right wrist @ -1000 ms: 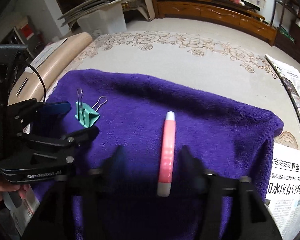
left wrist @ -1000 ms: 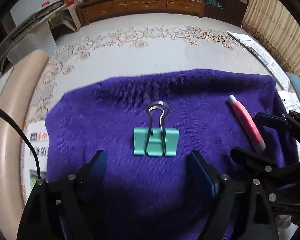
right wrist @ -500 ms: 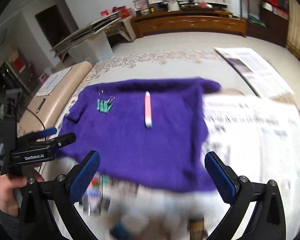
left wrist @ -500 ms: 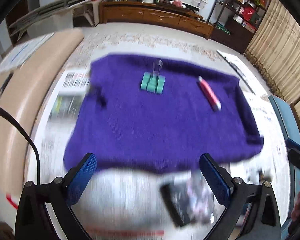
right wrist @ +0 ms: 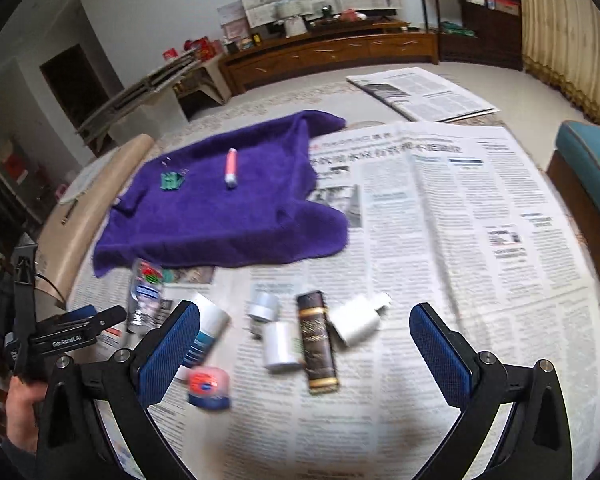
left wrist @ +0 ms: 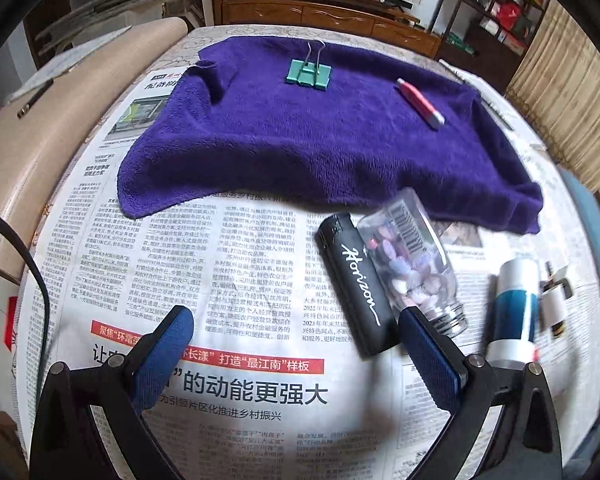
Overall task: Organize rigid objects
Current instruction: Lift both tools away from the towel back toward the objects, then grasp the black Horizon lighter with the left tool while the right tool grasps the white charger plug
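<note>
Newspaper (left wrist: 236, 264) bears one purple towel (left wrist: 320, 148) holding one clip (left wrist: 309, 74), one pink tube (left wrist: 420, 102); both jaws released.

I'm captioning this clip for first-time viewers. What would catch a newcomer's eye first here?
The purple terry towel spread over newspaper at the far side stands out, with a teal binder clip and a pink tube lying apart on it. Nearer, on the newspaper, sits a cluster of small items, among them a black lighter beside a clear jar of pebbles.

A home living room: a long wooden sideboard (right wrist: 332, 54), curtains (right wrist: 568, 40) and a patterned floor (right wrist: 228, 120).
</note>
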Demonstrator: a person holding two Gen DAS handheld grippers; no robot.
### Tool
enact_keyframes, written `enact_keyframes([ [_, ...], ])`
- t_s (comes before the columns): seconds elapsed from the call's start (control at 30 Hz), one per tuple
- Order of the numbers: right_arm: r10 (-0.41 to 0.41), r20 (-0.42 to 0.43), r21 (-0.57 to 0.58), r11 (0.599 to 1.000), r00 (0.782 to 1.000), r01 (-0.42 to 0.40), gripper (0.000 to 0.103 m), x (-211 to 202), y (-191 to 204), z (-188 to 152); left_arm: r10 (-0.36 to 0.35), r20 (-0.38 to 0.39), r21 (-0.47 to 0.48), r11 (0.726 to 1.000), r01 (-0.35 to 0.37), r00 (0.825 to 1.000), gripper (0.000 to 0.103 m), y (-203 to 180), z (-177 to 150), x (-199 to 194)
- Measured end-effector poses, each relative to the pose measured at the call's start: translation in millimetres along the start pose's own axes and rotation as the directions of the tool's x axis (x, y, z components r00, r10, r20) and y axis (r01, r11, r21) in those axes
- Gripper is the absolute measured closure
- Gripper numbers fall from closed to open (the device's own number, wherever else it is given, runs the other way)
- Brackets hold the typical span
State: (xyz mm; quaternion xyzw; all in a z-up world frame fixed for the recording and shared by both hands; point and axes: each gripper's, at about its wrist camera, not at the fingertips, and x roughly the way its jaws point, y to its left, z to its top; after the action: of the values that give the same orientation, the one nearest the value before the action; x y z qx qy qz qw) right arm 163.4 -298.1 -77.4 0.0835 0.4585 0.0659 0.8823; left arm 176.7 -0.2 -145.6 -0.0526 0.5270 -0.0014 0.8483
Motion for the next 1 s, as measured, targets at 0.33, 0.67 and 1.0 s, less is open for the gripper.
enact_keyframes([
  [0.33,-0.012,0.029,-0.018,1.000,0.999,0.013,0.000,-10,-1,-4,0.083,0.028,0.018,0.996,-0.083,0.996,0.000,-20,0,9],
  [0.67,0.018,0.031,0.022,1.000,0.999,-0.019,0.000,-16,-11,-5,0.109,0.126,-0.022,0.994,-0.107,0.986,0.019,-25,-8,2],
  [1.0,0.005,0.016,0.041,0.999,1.000,-0.006,0.000,-15,-22,-6,0.063,0.150,0.008,0.998,-0.065,0.987,0.082,-24,-4,-5],
])
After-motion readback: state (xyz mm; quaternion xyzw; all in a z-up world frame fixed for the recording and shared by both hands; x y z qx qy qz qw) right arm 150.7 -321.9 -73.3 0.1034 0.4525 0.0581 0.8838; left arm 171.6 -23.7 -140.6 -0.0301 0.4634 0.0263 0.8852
